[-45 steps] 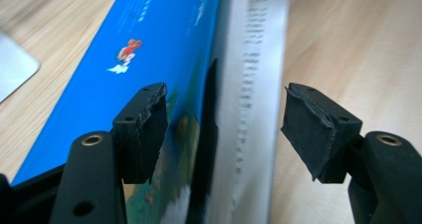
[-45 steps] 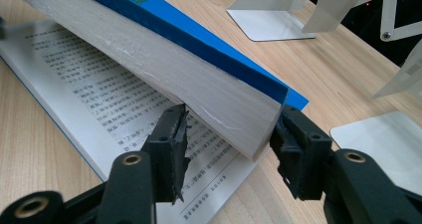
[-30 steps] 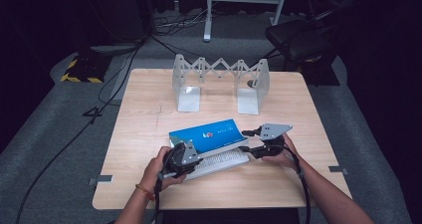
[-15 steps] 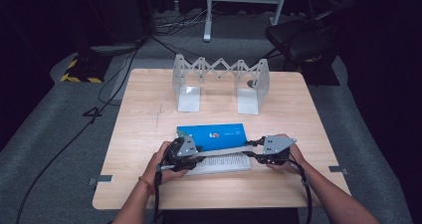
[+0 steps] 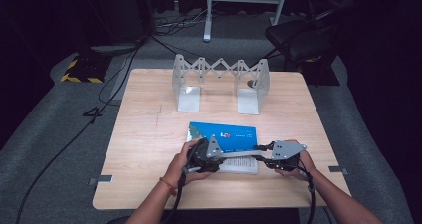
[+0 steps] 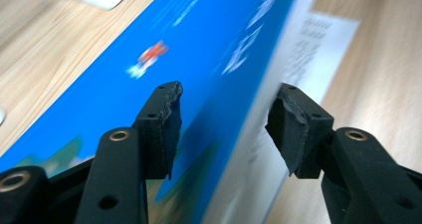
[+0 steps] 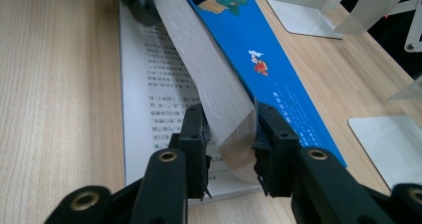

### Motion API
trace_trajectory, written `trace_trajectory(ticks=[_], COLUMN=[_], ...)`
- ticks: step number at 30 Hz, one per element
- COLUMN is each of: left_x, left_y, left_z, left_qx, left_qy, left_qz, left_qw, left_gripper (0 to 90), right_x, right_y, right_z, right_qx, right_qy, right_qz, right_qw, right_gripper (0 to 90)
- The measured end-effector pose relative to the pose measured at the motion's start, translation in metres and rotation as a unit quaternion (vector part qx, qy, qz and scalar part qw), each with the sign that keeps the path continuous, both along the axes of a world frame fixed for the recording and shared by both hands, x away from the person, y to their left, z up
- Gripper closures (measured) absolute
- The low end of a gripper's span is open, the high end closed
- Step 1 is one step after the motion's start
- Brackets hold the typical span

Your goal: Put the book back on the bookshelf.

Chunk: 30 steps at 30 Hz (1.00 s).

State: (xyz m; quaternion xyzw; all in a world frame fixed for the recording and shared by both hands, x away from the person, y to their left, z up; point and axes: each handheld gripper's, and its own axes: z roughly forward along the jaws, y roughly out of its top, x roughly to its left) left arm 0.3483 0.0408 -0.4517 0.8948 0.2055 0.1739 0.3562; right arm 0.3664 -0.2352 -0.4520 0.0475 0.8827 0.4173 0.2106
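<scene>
- The blue book [image 5: 225, 137] lies near the front edge of the table [image 5: 149, 134], its long axis running left to right between my two tools, with a printed page [image 7: 149, 99] flat on the wood beneath the raised block of pages.
- My right gripper [image 7: 229, 134] is clenched on the page block's end; it has the firmer hold.
- My left gripper [image 6: 224, 114] straddles the opposite end, jaws parted wide around it, not pinching.
- The folding metal bookstand [image 5: 219, 77] stands well behind, beyond the book.
</scene>
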Motion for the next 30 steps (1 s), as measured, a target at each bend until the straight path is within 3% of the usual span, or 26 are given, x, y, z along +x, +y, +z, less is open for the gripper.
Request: trace_trajectory(ticks=[4,6,7,9,14,17,19,21,25,26,28,30], left_x=[0.000,-0.001,-0.001,0.000,-0.001,0.000,0.000,0.000,-0.001,-0.001,0.001,0.002], left_y=[-0.015,-0.022,-0.024,-0.025,-0.029,-0.030,-0.031,-0.028,-0.026,-0.024,-0.020,-0.016], left_z=[-0.005,-0.009,-0.010,-0.009,-0.011,-0.011,-0.012,-0.012,-0.012,-0.012,-0.010,-0.008], left_qx=[0.010,0.035,0.036,0.029,0.051,0.055,0.061,0.048,0.045,0.037,0.018,0.001], left_qy=[0.001,-0.007,-0.010,-0.007,-0.020,-0.026,-0.033,-0.031,-0.043,-0.046,-0.046,-0.046], left_qz=[0.010,0.018,0.032,0.038,0.060,0.063,0.065,0.050,0.039,0.036,0.038,0.040], left_qw=[0.9999,0.9992,0.9988,0.9988,0.9967,0.9962,0.9955,0.9971,0.9973,0.9976,0.9981,0.9982], left_gripper=[39.7,35.0,33.5,33.3,30.5,35.1,47.3,53.7,63.6,63.6,67.2,69.7], right_x=[0.000,-0.001,-0.001,-0.001,0.000,0.000,0.000,-0.001,0.000,0.002,0.008,0.014], right_y=[0.001,0.003,0.003,0.004,0.005,0.006,0.006,0.007,0.007,0.006,-0.001,-0.011], right_z=[0.001,0.001,0.003,0.003,0.007,0.008,0.008,0.007,0.007,0.007,0.009,0.009], right_qx=[-0.004,-0.007,-0.008,-0.008,-0.006,-0.006,-0.005,-0.007,0.007,0.012,0.051,0.059], right_qy=[-0.001,-0.001,-0.002,-0.001,-0.001,0.001,0.003,0.001,0.005,0.011,0.034,0.054], right_qz=[-0.001,-0.003,-0.004,-0.006,-0.012,-0.014,-0.012,-0.009,-0.014,-0.015,-0.021,-0.031], right_qw=[1.0000,1.0000,1.0000,1.0000,0.9999,0.9999,0.9999,0.9999,0.9999,0.9997,0.9979,0.9963], right_gripper=[68.7,68.5,68.5,68.4,68.0,67.7,67.3,66.7,61.7,58.9,45.8,37.4])
